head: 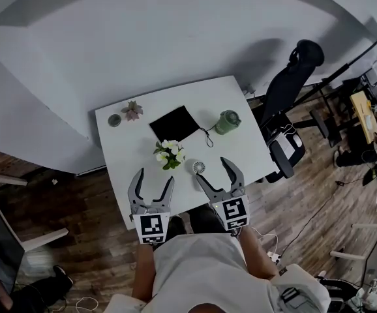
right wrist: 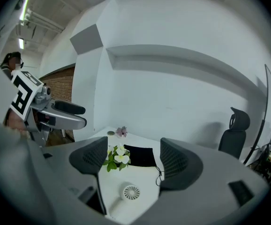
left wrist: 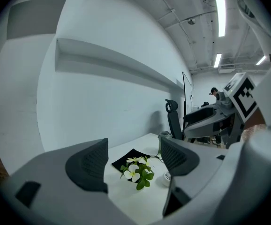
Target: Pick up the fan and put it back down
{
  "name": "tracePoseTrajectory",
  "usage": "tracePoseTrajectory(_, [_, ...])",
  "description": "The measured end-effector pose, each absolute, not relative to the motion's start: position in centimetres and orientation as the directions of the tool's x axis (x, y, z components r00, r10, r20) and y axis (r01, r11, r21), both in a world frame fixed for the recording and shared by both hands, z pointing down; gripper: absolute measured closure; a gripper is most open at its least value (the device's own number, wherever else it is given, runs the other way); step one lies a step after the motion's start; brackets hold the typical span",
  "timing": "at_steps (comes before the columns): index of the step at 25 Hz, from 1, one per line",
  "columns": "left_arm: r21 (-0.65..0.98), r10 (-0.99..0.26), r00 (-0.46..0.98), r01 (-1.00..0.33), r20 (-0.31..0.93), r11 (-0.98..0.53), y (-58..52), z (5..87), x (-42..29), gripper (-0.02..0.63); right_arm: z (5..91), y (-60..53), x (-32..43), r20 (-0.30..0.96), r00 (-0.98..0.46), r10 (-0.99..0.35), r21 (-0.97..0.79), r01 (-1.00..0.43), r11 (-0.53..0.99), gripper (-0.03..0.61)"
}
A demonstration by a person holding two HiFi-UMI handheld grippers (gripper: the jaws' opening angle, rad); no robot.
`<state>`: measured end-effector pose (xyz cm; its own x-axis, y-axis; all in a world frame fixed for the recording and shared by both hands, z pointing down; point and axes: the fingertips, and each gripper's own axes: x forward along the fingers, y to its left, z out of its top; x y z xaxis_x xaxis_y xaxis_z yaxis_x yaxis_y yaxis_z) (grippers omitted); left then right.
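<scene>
White table top [head: 120, 149] carries every item in the working area. We find the fan [right wrist: 131, 191] (small, round, white, with its grille facing the right gripper's camera) standing on the table near the front edge. It sits just right of a sprig of white flowers [head: 169, 154] in the head view.

We read the right gripper [head: 212, 168] as open. Its two jaws stand well apart, and in its own view the fan appears low in the gap between them, ahead of the pads. Neither pad presses on the fan. In the head view the fan lies just beside the tip of this gripper's left jaw; we cannot tell whether the two touch.

We read the left gripper [head: 154, 176] as roughly half open and empty. Nothing stands between its jaws, and its view looks past them to the flowers and the fan further off to the right.

Behind the flowers we see a flat black pouch [head: 174, 123] with a thin cord [head: 206, 135] trailing from its corner. A green container [head: 227, 121] stands right of the pouch. A small pink plant [head: 134, 110] stands at the far left corner. A black office chair [head: 291, 83] stands beside the table's right end.
</scene>
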<state>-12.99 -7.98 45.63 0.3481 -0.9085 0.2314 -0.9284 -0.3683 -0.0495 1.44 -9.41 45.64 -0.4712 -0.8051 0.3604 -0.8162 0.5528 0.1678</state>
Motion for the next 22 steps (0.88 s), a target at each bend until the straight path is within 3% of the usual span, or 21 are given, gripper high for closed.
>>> tracePoseTrajectory(22, [-0.016,-0.825,0.342,-0.921,0.451,-0.390,-13.4,55.4,-9.8,0.221,59.1,-14.0,3.1,0.605,-0.499,-0.620,0.017,-0.771,0.636,0.224])
